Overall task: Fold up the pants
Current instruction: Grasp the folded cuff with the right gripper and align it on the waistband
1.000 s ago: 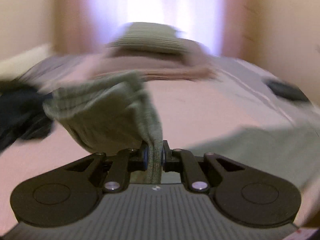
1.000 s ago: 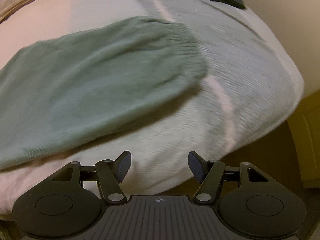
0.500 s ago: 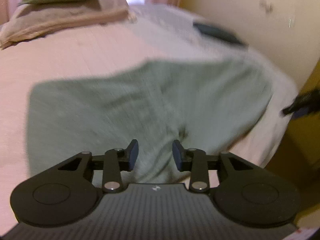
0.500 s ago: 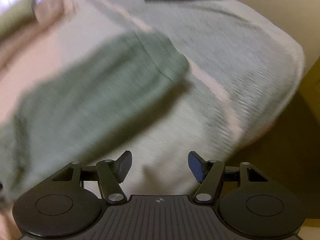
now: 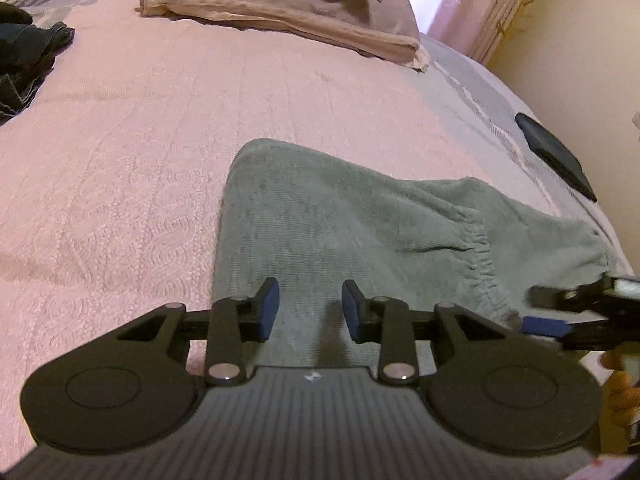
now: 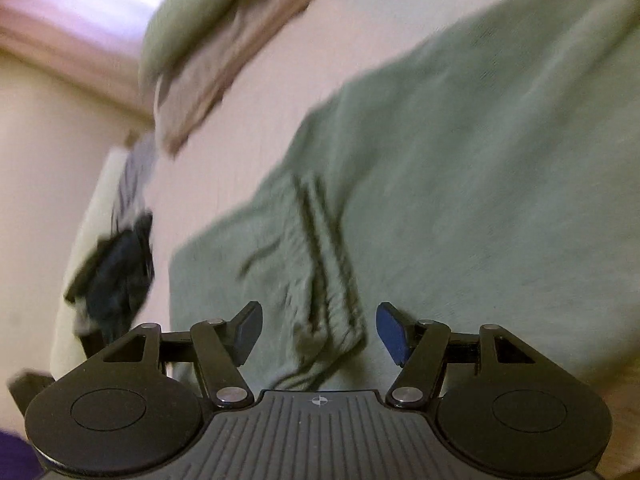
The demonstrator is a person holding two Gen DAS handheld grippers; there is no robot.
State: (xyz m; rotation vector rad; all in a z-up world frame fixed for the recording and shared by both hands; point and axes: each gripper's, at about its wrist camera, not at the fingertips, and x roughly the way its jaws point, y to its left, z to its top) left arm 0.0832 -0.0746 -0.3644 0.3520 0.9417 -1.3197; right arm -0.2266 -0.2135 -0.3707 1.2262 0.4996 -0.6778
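Note:
Green ribbed pants (image 5: 360, 224) lie folded flat on the pink bedspread (image 5: 140, 140), their gathered elastic waistband (image 5: 480, 256) toward the right. My left gripper (image 5: 310, 310) hovers open over the near edge of the pants, nothing between its blue pads. The right gripper shows at the right edge of that view as a dark shape (image 5: 584, 312). In the tilted, blurred right wrist view the pants (image 6: 460, 152) fill the frame and the waistband (image 6: 332, 280) lies between the fingers of my open right gripper (image 6: 320, 330); whether they touch the cloth is unclear.
Stacked pillows (image 5: 288, 4) sit at the head of the bed. Dark clothing (image 5: 24, 60) is piled at the far left. A flat black item (image 5: 554, 154) lies near the bed's right edge, beside a beige wall (image 5: 580, 40). A hand (image 5: 618, 396) shows at lower right.
My left gripper let go of the green cloth it held a second ago and now stands open over the flat pants. My right gripper swung round and closed in on the waistband.

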